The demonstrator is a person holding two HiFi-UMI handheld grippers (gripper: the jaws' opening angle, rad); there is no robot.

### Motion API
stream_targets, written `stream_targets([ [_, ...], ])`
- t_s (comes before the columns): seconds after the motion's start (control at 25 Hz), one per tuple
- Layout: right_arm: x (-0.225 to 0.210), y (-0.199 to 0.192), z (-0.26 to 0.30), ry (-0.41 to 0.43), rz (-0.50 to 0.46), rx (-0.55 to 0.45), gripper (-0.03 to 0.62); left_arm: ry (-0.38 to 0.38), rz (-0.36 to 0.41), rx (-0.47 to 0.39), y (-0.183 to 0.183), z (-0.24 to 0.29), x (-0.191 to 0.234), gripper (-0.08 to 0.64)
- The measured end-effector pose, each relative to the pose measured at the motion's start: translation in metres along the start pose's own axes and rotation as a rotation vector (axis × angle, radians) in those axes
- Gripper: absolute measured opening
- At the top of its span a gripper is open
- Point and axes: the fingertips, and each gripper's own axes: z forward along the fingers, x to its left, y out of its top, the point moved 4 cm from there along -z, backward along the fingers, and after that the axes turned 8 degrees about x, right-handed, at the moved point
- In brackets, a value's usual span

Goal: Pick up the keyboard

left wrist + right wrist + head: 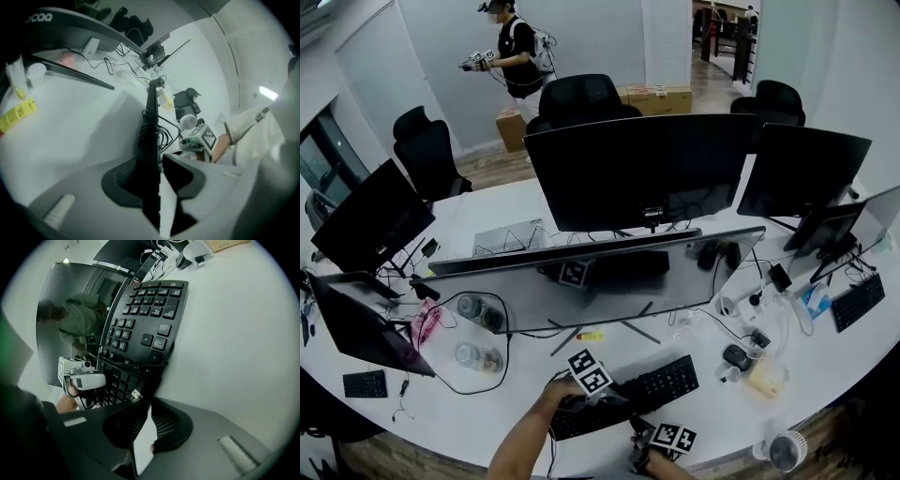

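Note:
A black keyboard (pixel 647 386) with its cable wound round the middle lies near the front edge of the white desk (pixel 459 412). My left gripper (pixel 581 405) is shut on its left part; in the left gripper view the keyboard (pixel 151 136) shows edge-on, running away from between the jaws of the left gripper (pixel 157 171). My right gripper (pixel 639 433) meets the keyboard's front edge. In the right gripper view the keys of the keyboard (pixel 145 310) face the camera, and its near corner sits between the narrow jaws of the right gripper (pixel 143 416).
A wide monitor (pixel 581 281) stands just behind the keyboard, with more monitors (pixel 642 169) beyond. A mouse (pixel 736 356) and small items lie to the right, and a white fan (pixel 786 451) stands at the front right. A small keypad (pixel 365 383) lies at the left. A person (pixel 517 56) stands at the back.

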Motion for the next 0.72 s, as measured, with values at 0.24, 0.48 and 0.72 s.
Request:
stream_targets([
  [0.24,-0.003,-0.001,-0.002,0.0,-0.003,0.0,0.025,0.052,0.07,0.246,-0.018,0.037,-0.01,0.0],
  [0.48,-0.007,-0.001,-0.005,0.012,-0.011,-0.008,0.023,0.063,0.039,0.191,-0.025,0.046,-0.01,0.0],
  [0.72,-0.006,-0.004,-0.006,-0.012,-0.042,0.008,0.018,0.155,0.03,0.182,-0.028,0.045,-0.02,0.0],
])
